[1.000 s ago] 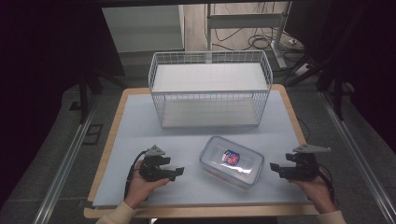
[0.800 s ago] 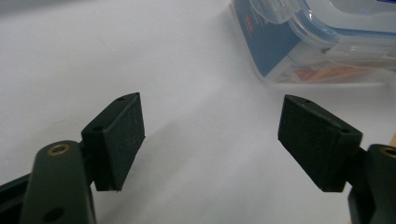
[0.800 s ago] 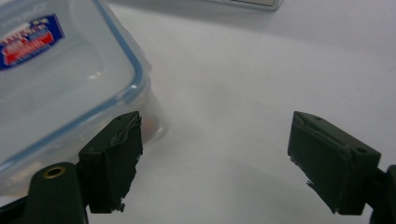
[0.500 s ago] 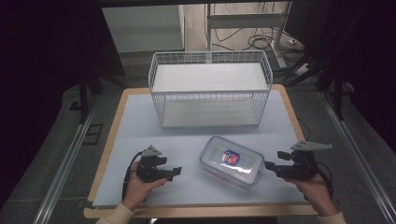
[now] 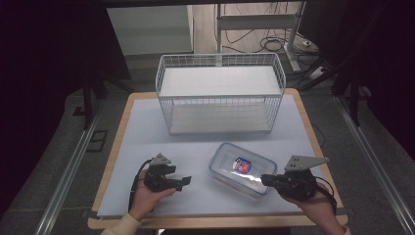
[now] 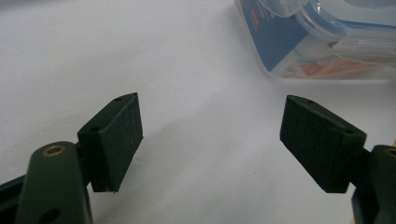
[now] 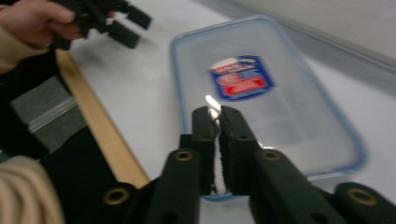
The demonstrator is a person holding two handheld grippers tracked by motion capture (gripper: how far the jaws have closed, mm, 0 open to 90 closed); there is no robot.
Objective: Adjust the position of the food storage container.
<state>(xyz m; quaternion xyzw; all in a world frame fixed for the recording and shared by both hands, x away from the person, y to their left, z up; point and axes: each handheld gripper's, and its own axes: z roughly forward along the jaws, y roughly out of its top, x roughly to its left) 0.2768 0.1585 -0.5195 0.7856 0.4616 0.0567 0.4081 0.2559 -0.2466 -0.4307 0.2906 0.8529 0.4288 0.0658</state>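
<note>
On the desk [image 5: 147,132], clear lidded box [image 5: 242,169] lying flat, right hand-held gripper [image 5: 266,180] closed at its near edge, left hand-held gripper [image 5: 185,182] open beside it

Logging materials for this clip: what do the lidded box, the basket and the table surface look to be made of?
The lidded box looks like clear glossy plastic: see-through, glare on the lid, a blue seal rim. The basket appears to be white-coated metal wire, a thin open grid. The table carries a matte pale sheet, perhaps foam or board, over a wood-like edge.
</note>
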